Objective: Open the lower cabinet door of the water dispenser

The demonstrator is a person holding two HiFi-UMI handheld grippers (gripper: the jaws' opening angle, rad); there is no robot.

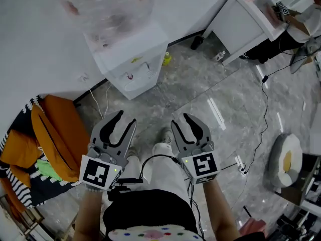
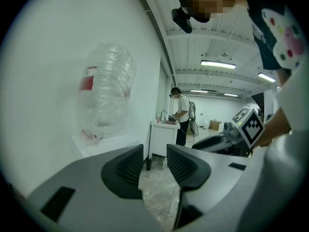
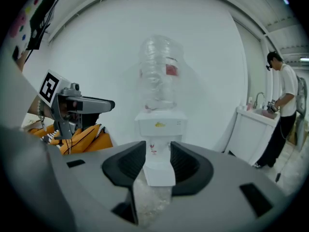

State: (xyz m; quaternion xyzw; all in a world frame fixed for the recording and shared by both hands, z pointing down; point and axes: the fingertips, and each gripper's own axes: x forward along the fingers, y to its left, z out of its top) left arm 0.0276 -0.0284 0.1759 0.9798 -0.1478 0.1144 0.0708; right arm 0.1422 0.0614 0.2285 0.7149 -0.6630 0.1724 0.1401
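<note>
The white water dispenser [image 1: 131, 59] stands against the wall with a clear bottle [image 1: 108, 6] on top. In the right gripper view it stands straight ahead, and its lower cabinet door [image 3: 158, 170] shows closed between the jaws, well beyond them. My left gripper [image 1: 125, 118] and right gripper [image 1: 180, 119] hang side by side over the floor, short of the dispenser. Both are open with nothing between the pads. The left gripper [image 2: 154, 158] points past the dispenser's right side, with the bottle [image 2: 107, 91] off to its left. The right gripper [image 3: 158, 161] faces the dispenser's front.
An orange bag [image 1: 55, 129] on striped cloth lies by the wall at the left. A white sink cabinet [image 1: 246, 24] stands at the far right, where a person [image 3: 285, 105] works. A black cable [image 1: 263, 114] runs across the grey floor. A small yellow object [image 1: 166, 59] sits beside the dispenser.
</note>
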